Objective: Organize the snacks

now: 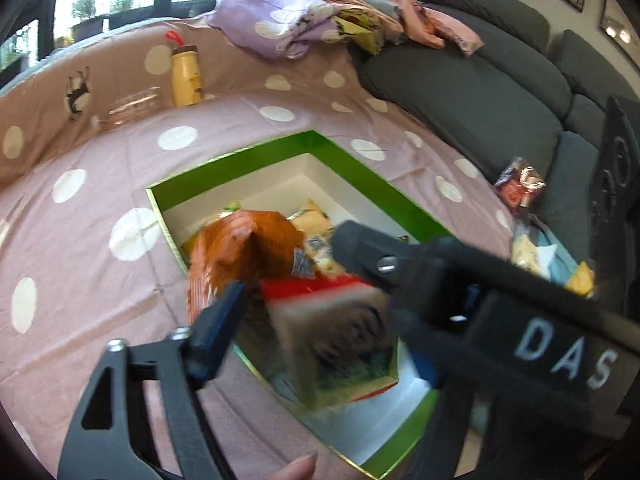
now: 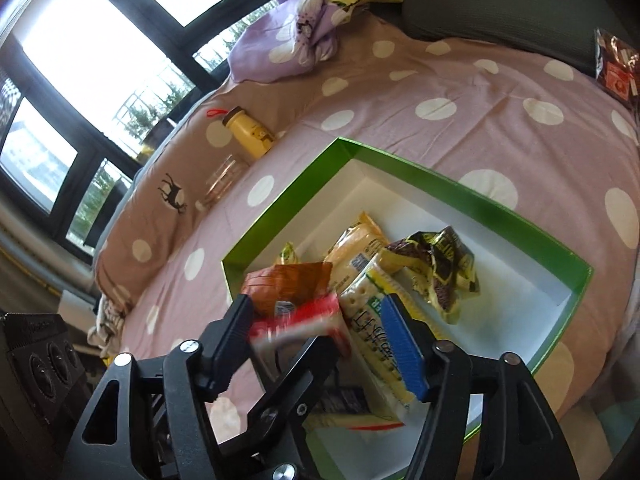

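A green box with a white inside (image 1: 224, 168) (image 2: 440, 176) lies open on the pink dotted bed cover. It holds an orange snack bag (image 1: 244, 248) (image 2: 292, 280), yellow packets (image 2: 356, 244), a cracker pack (image 2: 376, 320) and a black-and-yellow bag (image 2: 444, 264). A red-topped snack carton (image 1: 336, 336) (image 2: 300, 320) hangs blurred over the box, between the jaws of my left gripper (image 1: 316, 332). My right gripper (image 2: 320, 332) is open around the same carton and cracker pack; its arm (image 1: 460, 276) crosses the left wrist view.
A yellow bottle (image 1: 186, 76) (image 2: 250, 132) and a clear glass (image 1: 132, 106) (image 2: 222, 184) stand on the cover. Piled bedding (image 1: 280, 28) (image 2: 296, 36) lies behind. A grey sofa (image 1: 480, 92) holds a red-black packet (image 1: 520, 188) (image 2: 616, 68). More snacks (image 1: 552, 260) lie right.
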